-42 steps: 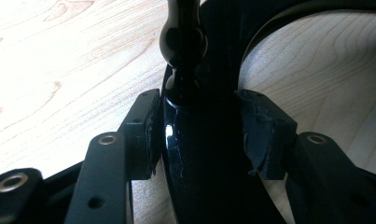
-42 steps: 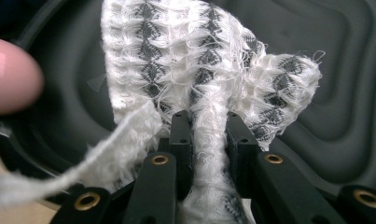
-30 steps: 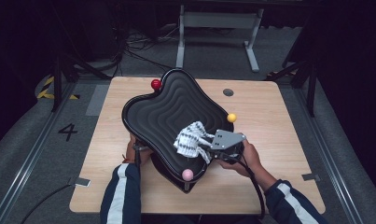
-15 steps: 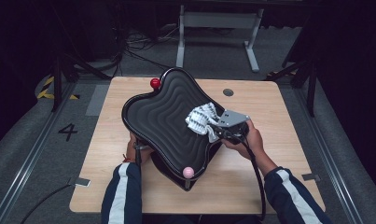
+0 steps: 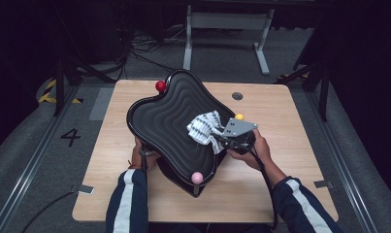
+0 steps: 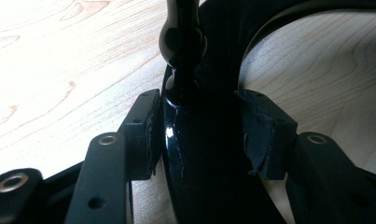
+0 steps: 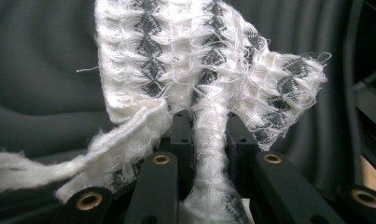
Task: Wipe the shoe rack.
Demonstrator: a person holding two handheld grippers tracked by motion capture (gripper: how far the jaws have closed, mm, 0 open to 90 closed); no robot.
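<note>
Right gripper (image 5: pixel 221 138) pinches a cloth (image 5: pixel 205 128), jaws pressed tight on a bunched fold. In the right gripper view the cloth (image 7: pixel 199 70) fans out above the right gripper (image 7: pixel 209 140): white loose weave, rows of grey diamond motifs, frayed fluffy edges, one loose strand trailing off to the left.

Cloth sits on the right half of the black tray (image 5: pixel 169 116), near its right rim, touching the ribbed surface. Tray is tilted, far end higher, near end down toward the person. Shape: wavy-edged, roughly lobed outline, raised rim, concentric ripple grooves inside, matte dark finish. In the right gripper view those grooves read as smooth rounded ridges behind the cloth.

Left gripper (image 6: pixel 197 135) clamps a glossy black strut (image 6: pixel 199 154) of the tray's underside; both pads press on it, jaws about half spread. The strut is hard and shiny, with a bulbous knob above the grip. In the high view the left hand (image 5: pixel 137 158) sits under the tray's near-left edge.

Coloured balls at the tray's corners: red (image 5: pixel 160 86) far left, yellow (image 5: pixel 239 116) right, just beside the right gripper's grey plate, pink (image 5: pixel 197 177) near.

Table (image 5: pixel 300 160) is light wood grain with rounded corners. Bare wood lies right of and in front of the tray; less on the left. Tray's far tip reaches the table's back edge.
</note>
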